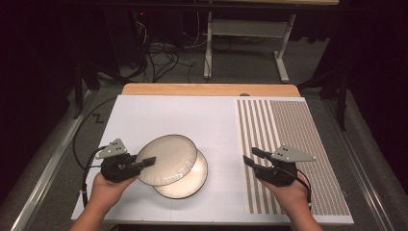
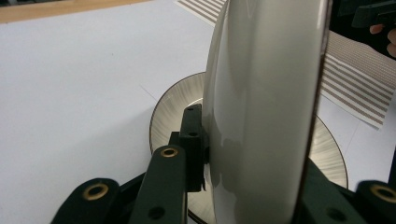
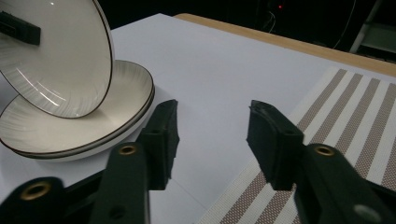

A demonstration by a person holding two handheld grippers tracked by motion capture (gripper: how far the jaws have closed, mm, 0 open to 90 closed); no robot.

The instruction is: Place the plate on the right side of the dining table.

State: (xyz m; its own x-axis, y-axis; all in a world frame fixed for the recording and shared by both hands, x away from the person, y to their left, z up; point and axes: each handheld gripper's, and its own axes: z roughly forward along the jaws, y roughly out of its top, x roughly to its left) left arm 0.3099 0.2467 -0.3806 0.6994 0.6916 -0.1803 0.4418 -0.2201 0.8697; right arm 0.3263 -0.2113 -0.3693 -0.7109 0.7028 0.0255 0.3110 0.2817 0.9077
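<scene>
My left gripper (image 1: pixel 144 162) sits nearest me, at about seven o'clock on the white board (image 1: pixel 144 115), its jaws clamped tight on the rim of the upper plate (image 1: pixel 168 159). In the left gripper view that plate (image 2: pixel 266 107) stands almost on edge between the two black jaws, one jaw pressed flat against its glossy underside. From the high view I see it lifted and tilted, its near-left edge raised, leaning over the lower plate (image 1: pixel 192 185), which lies flat on the board at about six o'clock. Whether the far edge of the tilted plate touches the one beneath, I cannot tell.

My right gripper (image 1: pixel 252 159) hangs at four o'clock, over the near-left part of the striped placemat (image 1: pixel 298 125), well apart from both plates. Its jaws stand about half open with nothing between them; in the right gripper view I see only bare board and mat through the gap.

I judge the step in hand to be separating the stack: the upper plate is gripped and coming off, not yet set anywhere. Next I would carry it clear of the lower plate, level it out, and lower it flat, probably toward the mat at three o'clock. The free gripper could steady the far rim, since a one-sided rim grip may let the plate swing.
</scene>
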